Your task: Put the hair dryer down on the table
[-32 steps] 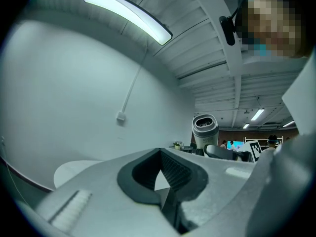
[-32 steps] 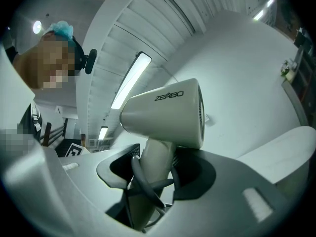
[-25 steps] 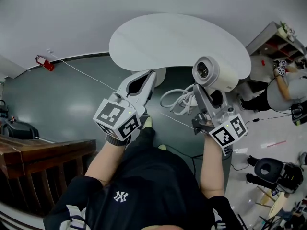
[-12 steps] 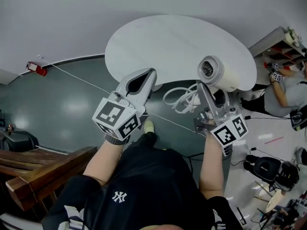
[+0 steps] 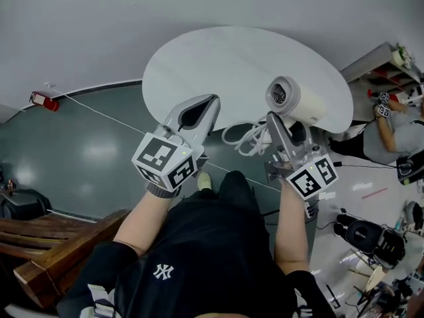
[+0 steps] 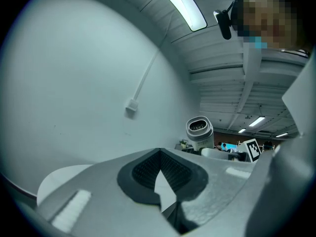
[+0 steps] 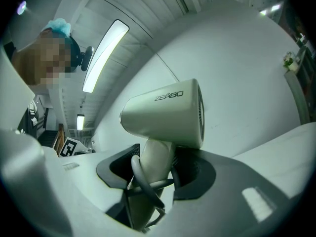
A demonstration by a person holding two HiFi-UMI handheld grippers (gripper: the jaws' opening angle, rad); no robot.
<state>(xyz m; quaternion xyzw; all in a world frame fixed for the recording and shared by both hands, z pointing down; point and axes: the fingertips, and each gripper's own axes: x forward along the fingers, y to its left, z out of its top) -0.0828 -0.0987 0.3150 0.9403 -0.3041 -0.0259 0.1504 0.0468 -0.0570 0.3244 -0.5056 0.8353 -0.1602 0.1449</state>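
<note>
Fingers [image 5: 204, 108] of left gripper [image 5: 211, 101] together, empty, near table [image 5: 225, 58] edge. Right gripper [image 5: 283, 127] clamped on hair dryer [image 5: 299, 102] handle, held above table's near edge, cord [image 5: 242, 138] dangling. Carrying step, seemingly; next, lowering onto bare tabletop, then releasing.

One brand word can be read: grey capitals along the barrel of the cream hair dryer [image 7: 163, 117], in the right gripper view, seeming to spell "ZEABO". The person's black shirt [image 5: 199, 257] bears a white interlocked "NY" emblem on the chest. The left gripper [image 5: 207, 103] and the right gripper [image 5: 283, 126] each carry black-and-white square markers [image 5: 165, 163], coded patterns without letters or digits. No other print is large enough to read
</note>
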